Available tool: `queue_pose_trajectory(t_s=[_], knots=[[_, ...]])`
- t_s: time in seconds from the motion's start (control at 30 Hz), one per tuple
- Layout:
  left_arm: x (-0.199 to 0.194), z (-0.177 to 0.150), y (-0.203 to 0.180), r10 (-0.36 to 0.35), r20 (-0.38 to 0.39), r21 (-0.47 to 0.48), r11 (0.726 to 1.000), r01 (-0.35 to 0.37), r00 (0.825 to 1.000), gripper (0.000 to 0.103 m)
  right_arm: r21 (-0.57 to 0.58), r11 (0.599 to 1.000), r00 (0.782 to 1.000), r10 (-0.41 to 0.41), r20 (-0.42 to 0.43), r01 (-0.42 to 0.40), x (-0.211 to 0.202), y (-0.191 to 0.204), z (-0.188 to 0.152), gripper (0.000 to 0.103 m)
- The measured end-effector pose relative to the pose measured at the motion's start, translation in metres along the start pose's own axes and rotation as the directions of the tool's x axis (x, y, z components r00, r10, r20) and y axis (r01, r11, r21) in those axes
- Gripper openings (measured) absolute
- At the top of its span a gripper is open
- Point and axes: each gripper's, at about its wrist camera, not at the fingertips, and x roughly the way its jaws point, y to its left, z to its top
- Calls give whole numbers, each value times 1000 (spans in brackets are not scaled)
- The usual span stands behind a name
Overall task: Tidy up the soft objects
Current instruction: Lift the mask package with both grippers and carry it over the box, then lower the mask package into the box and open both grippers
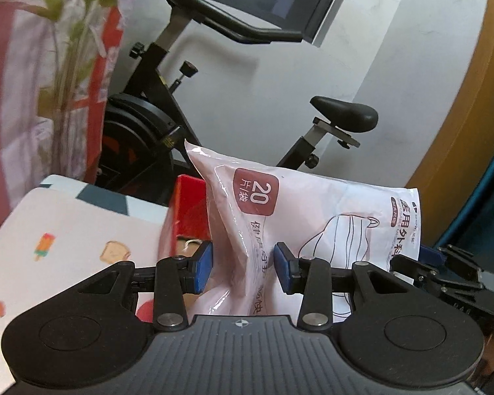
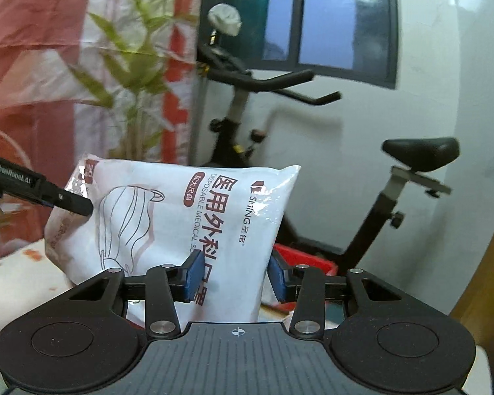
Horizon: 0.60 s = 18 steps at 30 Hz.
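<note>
A white plastic pack of disposable medical masks (image 1: pixel 280 217) with red print is held up in the air between both grippers. My left gripper (image 1: pixel 243 268) is shut on the pack's one end, its blue pads (image 1: pixel 204 265) pinching the crumpled plastic. My right gripper (image 2: pixel 232 278) is shut on the other end of the same pack (image 2: pixel 187 217). The right gripper also shows at the right edge of the left wrist view (image 1: pixel 444 273), and a finger of the left gripper (image 2: pixel 72 202) touches the pack's left side in the right wrist view.
A bed sheet with cartoon prints (image 1: pixel 66 250) lies below left. A red box (image 1: pixel 189 207) stands behind the pack. An exercise bike (image 1: pixel 168 105) stands by the white wall, with a green plant (image 2: pixel 131 65), a red-and-white curtain (image 2: pixel 33 49) and a window (image 2: pixel 329 16).
</note>
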Motion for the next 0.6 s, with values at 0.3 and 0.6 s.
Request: queue_pose_trajectory(t_s=[0.3, 0.6], knots=[[61, 2, -6, 36, -79, 36, 999, -33, 996, 42, 3, 999, 998, -48, -43, 48, 32, -15, -44, 35], [68, -7, 5, 64, -158, 32, 998, -60, 985, 42, 72, 997, 992, -8, -126, 17, 38, -20, -61, 36]])
